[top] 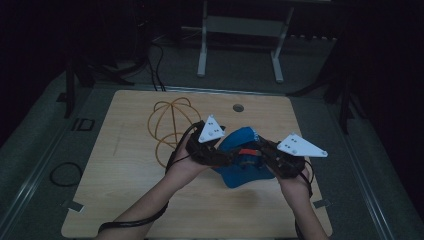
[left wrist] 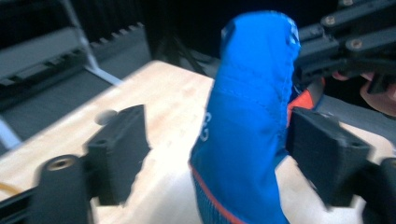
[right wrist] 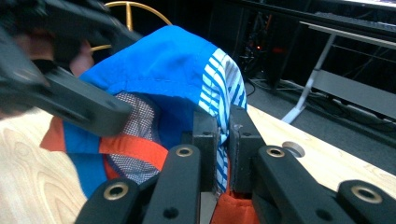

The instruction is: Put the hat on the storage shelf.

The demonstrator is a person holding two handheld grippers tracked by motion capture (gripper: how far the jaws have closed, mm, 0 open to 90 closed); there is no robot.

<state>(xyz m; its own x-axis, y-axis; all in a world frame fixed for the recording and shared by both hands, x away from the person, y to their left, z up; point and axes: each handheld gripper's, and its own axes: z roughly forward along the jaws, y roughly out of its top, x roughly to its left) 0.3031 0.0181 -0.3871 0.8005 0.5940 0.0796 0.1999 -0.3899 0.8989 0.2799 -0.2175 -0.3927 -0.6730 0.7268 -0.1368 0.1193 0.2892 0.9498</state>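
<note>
We are noting the blue garment point(top: 243, 162) lifting above the table point(top: 125, 170) between both grippers, long axis rising upright. The right gripper point(right wrist: 223, 140) is pinching its striped edge; the left gripper point(left wrist: 217, 154) is gaping around it. The right gripper view is revealing mesh lining.

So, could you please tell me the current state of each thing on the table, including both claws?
Blue garment: bunched up, raised off the table between the two claws.
Right claw: shut on the garment's striped edge.
Left claw: open, jaws either side of the garment.
Yellow wire hoop frame: resting on the table, untouched.
Table: level.
</note>
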